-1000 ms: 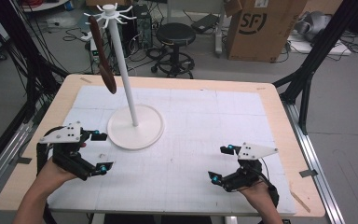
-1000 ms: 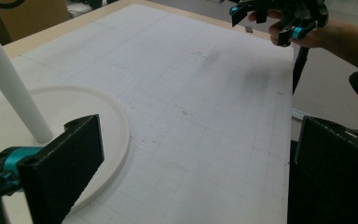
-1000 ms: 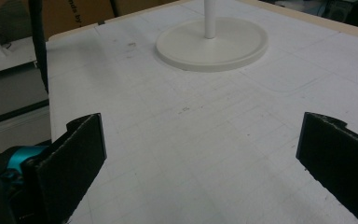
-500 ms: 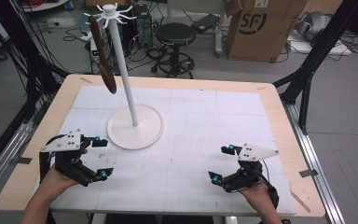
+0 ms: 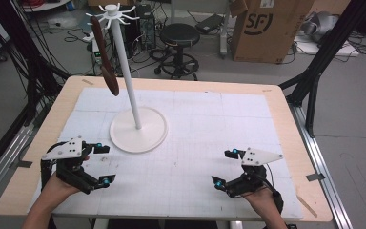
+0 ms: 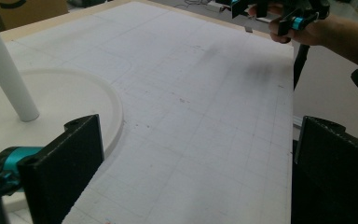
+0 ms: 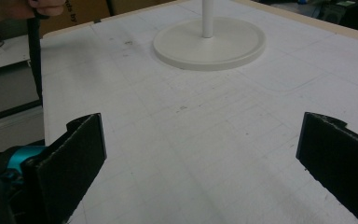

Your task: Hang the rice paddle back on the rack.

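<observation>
Cables and boxes are crowding the floor behind the desk [image 5: 276, 102], where a white stand [image 5: 138, 129] is sitting left of centre, a brown spoon-like utensil [image 5: 104, 57] hanging from its top hooks. Left claw [image 5: 104, 164] and right claw [image 5: 225, 168] are both resting low with jaws apart, gripping nothing, probably waiting to reach for the utensil.

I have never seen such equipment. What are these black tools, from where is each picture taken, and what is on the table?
A person holds two hand-held grippers, each with two black jaws. The high view looks down at the table: the left gripper and the right gripper, both open and holding nothing. The other two pictures come from cameras mounted on each gripper, looking along its jaws. On the white mat stands a white hook stand, and a brown utensil hangs from its top.
</observation>
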